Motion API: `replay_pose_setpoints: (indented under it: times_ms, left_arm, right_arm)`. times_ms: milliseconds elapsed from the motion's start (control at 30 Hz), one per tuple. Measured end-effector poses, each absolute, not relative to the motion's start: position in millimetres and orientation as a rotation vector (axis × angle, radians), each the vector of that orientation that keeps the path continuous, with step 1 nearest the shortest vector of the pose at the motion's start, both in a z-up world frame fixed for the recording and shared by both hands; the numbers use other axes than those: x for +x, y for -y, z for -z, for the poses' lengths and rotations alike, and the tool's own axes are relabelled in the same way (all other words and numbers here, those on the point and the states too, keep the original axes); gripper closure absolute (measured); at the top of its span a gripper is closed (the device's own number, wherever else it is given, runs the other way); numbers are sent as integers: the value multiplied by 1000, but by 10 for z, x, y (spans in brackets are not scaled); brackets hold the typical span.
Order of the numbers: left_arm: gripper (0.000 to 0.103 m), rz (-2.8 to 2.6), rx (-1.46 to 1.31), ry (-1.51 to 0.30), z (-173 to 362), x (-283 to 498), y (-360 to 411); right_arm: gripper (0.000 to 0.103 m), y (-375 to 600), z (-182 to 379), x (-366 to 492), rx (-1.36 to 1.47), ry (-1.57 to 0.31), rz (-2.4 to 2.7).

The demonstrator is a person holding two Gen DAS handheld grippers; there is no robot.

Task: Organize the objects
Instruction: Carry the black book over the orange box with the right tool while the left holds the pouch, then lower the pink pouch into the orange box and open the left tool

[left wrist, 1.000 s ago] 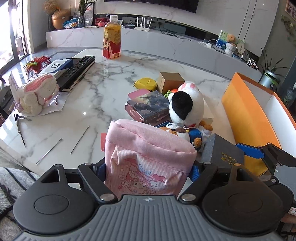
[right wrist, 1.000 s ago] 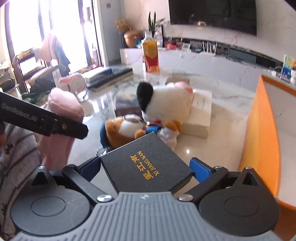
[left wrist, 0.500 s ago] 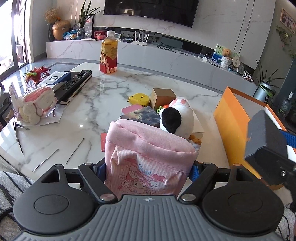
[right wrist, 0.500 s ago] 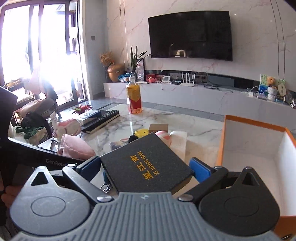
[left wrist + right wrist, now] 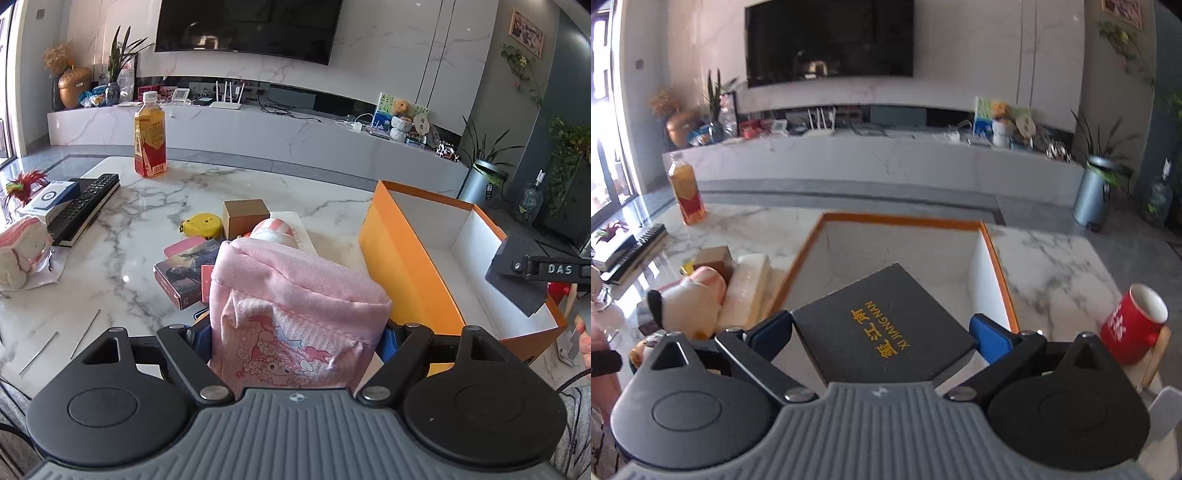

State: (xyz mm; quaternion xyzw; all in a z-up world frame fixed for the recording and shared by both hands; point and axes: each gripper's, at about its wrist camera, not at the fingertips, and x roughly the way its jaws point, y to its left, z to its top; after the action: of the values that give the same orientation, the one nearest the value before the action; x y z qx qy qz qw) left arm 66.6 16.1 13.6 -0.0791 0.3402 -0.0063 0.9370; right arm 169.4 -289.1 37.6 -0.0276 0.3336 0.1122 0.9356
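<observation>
Left wrist view: mounted behind the left tool (image 5: 295,332), looking forward and downward across the marble bench (image 5: 122,254) toward the wall-mounted television (image 5: 243,27). The tool body fills the lower frame at very close range.

Right wrist view: mounted behind the right tool (image 5: 882,332), angled downward, directly above the orange box (image 5: 905,221), facing the same wall.

Shared ground: both views take in the orange box (image 5: 399,251), the juice bottle (image 5: 149,138) (image 5: 687,195), the television (image 5: 827,40) and the low white cabinet (image 5: 295,136) (image 5: 868,158).
</observation>
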Motion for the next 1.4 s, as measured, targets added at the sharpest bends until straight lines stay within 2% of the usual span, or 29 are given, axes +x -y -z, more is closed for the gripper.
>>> replay_pose_setpoints:
  times_ms: [167,433,700,1067,1400]
  left_arm:
    - [10,74,-203,-697,-266,792,-55]
    - [10,320,-324,-674,-505,1175,486]
    - [11,343,-287,-689,-310,1485,917]
    - [13,454,-427,-721,-391,1423,917]
    - [14,345,-248,-767,-278,1517,1132]
  right_arm:
    - [2,2777,-60,1734,-87,-725,-220]
    - [2,2818,62,1641,-113,-734,-216]
    - [2,2930,184,1600,-76,-768,-233]
    - [2,2907,218,1566,-20,-800,-309]
    - [2,2917,217,1556,-19,-796,-300]
